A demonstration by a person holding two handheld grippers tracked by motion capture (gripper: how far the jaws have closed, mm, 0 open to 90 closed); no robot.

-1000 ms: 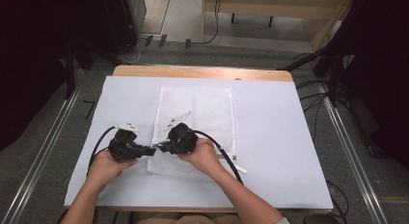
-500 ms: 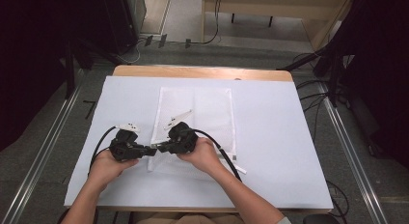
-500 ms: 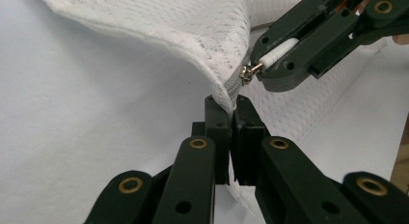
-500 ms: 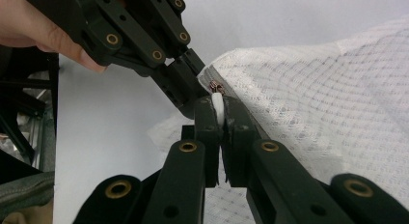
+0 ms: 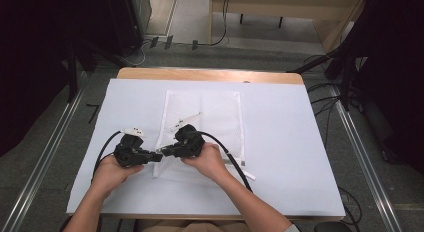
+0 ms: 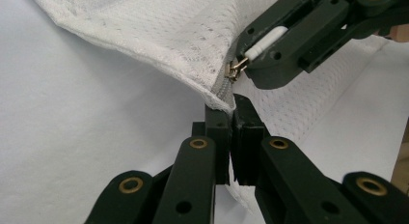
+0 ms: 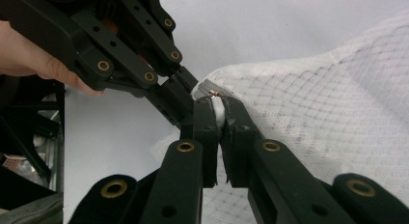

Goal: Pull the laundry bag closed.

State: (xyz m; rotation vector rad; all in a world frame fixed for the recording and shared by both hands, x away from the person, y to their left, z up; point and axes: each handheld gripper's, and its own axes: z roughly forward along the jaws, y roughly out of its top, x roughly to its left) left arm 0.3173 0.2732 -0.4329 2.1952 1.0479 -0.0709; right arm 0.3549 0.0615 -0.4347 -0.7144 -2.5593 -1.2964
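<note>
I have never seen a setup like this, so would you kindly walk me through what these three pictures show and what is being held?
A person sits at a table covered in white and holds a hand-operated black claw in each hand. The high view looks down from above: the left claw and the right claw meet at the near left corner of a white mesh bag that lies flat on the surface. The other two pictures come from cameras riding on each claw and look along its jaws. In the left gripper view, the left claw is shut on the bag's corner beside the zipper. In the right gripper view, the right claw is shut on the white zipper pull.
</note>
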